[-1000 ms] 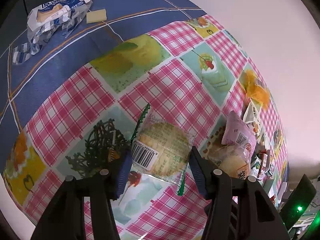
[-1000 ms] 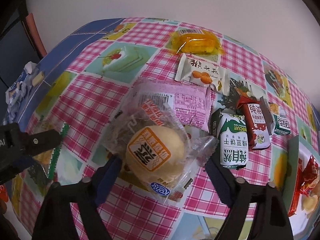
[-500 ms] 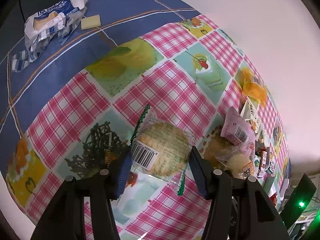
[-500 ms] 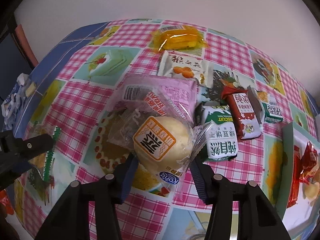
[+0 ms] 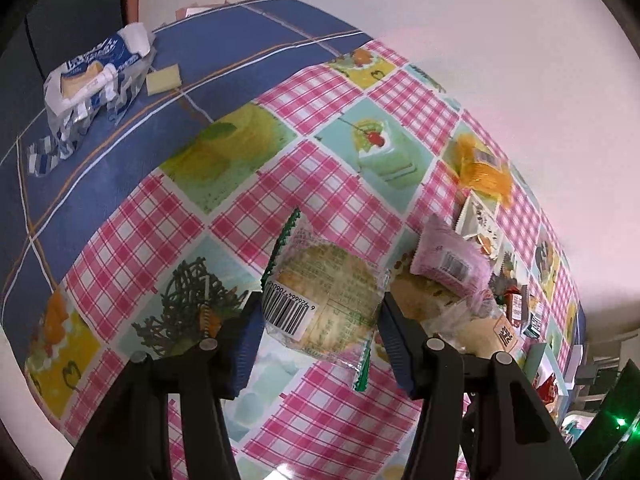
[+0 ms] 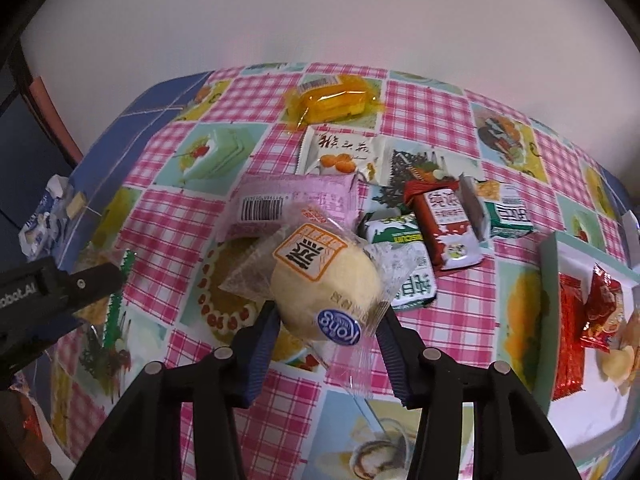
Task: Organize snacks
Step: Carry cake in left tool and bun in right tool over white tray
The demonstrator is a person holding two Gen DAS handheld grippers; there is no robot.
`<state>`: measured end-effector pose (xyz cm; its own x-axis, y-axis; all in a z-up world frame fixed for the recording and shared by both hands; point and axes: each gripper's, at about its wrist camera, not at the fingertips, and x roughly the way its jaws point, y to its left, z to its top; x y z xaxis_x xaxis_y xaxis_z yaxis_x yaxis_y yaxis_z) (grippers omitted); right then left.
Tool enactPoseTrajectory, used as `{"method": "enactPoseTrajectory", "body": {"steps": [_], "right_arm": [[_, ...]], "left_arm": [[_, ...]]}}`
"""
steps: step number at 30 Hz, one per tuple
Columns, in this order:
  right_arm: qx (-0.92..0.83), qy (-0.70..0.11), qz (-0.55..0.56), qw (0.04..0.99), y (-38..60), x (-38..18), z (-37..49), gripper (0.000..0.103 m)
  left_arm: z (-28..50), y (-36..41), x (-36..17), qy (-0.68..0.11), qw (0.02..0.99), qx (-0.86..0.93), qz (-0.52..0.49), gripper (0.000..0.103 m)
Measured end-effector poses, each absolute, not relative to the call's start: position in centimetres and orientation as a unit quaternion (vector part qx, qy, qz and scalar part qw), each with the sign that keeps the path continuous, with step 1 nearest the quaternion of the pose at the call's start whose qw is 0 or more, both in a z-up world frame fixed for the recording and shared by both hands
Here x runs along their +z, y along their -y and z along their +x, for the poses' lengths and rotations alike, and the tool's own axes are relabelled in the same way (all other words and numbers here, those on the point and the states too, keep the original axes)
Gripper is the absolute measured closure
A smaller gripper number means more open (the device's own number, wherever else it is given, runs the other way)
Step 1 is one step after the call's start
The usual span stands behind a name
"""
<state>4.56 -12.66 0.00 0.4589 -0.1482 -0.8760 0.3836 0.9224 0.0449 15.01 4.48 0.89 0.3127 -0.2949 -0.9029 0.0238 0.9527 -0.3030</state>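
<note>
Both grippers have a snack pinched & look lifted off the checked tablecloth (image 5: pixel 168 236). Left gripper (image 5: pixel 318 322) — jaws pressed on a round flat biscuit in clear wrap w/ green serrated ends (image 5: pixel 324 300), barcode side up. Right gripper (image 6: pixel 326 326) — jaws closing on a pale round bun in clear wrap (image 6: pixel 324 284), pads already against its sides; the orange label faces up.

Best guess at the step: carry each to its sorted spot, prob. the teal tray (image 6: pixel 549 264) at the table's right edge, where red packets (image 6: pixel 570 340) already lie.

How to do it well:
- Bun is soft — squeeze only enough to hold it, more will squash it.
- Loose film tails hang below the pads; lift clear before going sideways so they don't drag the pink packet (image 6: pixel 296 204) or green-white biscuit packs (image 6: pixel 404 264) just beside.
- Biscuit is brittle & held by its edges — keep it level, no twisting.
- Keep the grippers apart; they sit near each other.
</note>
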Motion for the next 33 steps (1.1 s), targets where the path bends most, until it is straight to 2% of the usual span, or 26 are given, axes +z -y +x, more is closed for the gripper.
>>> {"method": "enactPoseTrajectory", "body": {"steps": [22,33], "right_arm": [[-0.175,-0.463,0.144,0.857,16.4,3.7,-0.1,0.053],[-0.218,-0.447,0.193,0.846,21.5,4.4,-3.9,0.053]], "left_arm": [[12.3,-0.5,3.8,-0.551,0.820,-0.132,-0.084,0.045],[8.5,5.4,4.8,-0.544,0.817,-0.188,-0.034,0.045]]}}
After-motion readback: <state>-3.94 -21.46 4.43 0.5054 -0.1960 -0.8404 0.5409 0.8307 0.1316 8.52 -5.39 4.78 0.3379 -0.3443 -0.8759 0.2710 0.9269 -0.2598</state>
